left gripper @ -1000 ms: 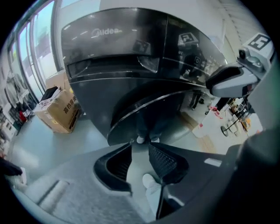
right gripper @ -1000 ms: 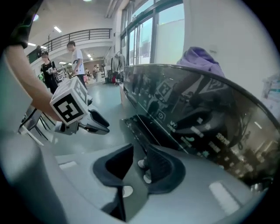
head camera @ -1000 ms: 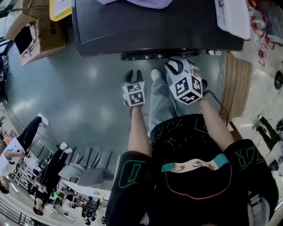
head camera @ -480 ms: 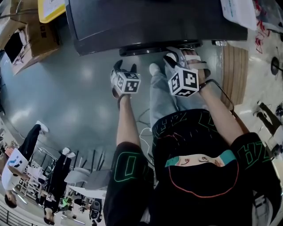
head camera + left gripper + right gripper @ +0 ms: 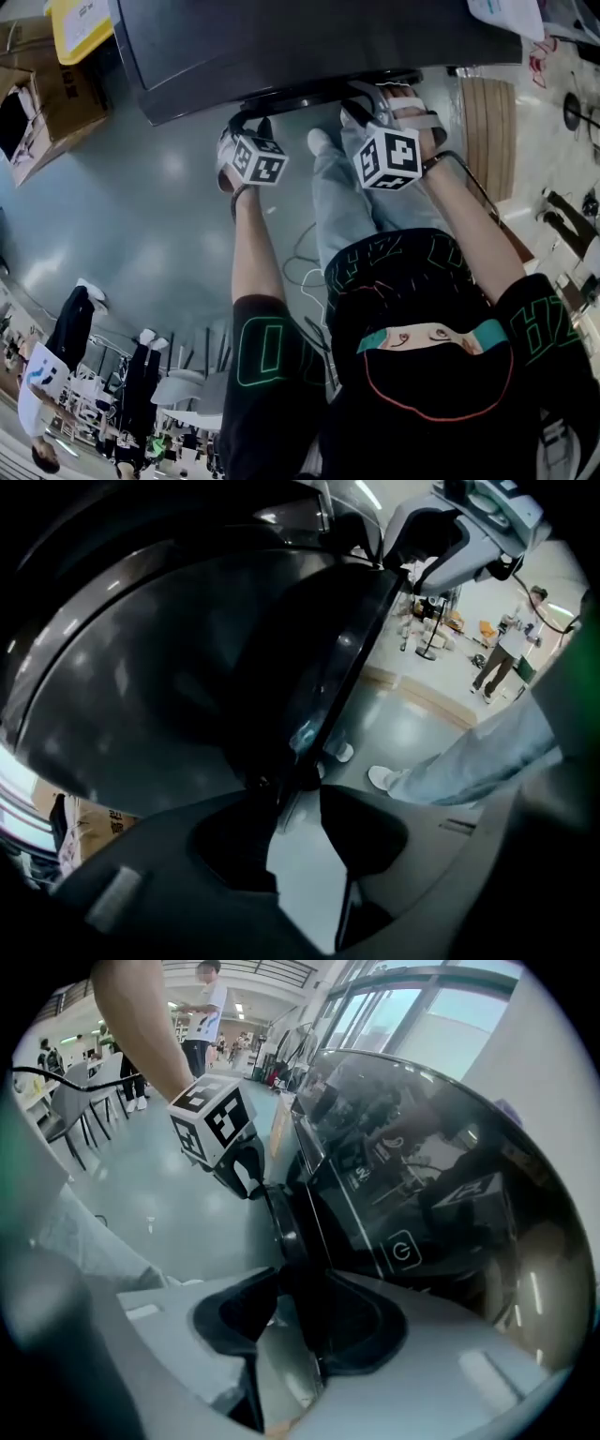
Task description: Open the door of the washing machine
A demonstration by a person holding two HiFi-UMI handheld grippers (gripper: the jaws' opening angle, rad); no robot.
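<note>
Both astride washer door rim (image 5: 347, 653): left tool (image 5: 292, 797) part-open, just closing; right tool (image 5: 302, 1281) open.

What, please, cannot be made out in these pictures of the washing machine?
Head view: the dark grey washing machine's own top hides its door face; only the black door rim shows.
Left gripper view: the dark round door face is too dim to show any detail.
Right gripper view: the glossy black control panel's small print is unreadable under reflections.
</note>
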